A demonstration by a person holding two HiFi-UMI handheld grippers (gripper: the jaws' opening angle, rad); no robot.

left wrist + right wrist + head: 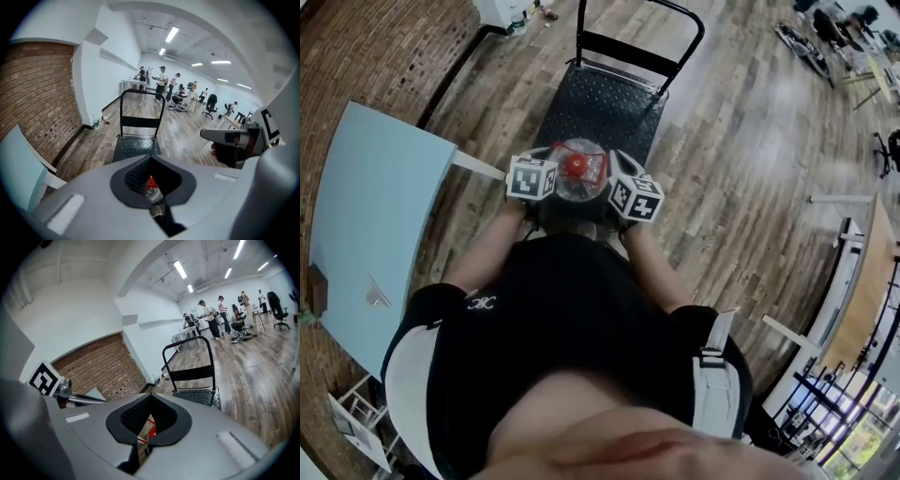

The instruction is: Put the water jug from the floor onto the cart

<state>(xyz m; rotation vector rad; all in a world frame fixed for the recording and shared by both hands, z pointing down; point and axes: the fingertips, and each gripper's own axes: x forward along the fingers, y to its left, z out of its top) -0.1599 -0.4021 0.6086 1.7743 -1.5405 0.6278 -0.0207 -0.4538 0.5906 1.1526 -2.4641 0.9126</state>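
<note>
**Q:** Report gripper count and state.

**A:** Two grippers. My left gripper is closed, clamped on the water jug. My right gripper is closed on it too, from the opposite side. Each jaw gap shows the red cap and clear plastic. I cannot tell which part of the jug the pads pinch.

**Q:** Jug count and location?

**A:** One jug with one cap. It is held up between my two marker cubes, one on either side. It is at the near edge of the cart, the edge opposite the handle. I cannot tell whether it hangs over deck or floor.

**Q:** Surroundings?

**A:** One cart with a black studded deck and one upright handle at its far edge. One pale blue table stands on my left, well apart from the cart.
</note>
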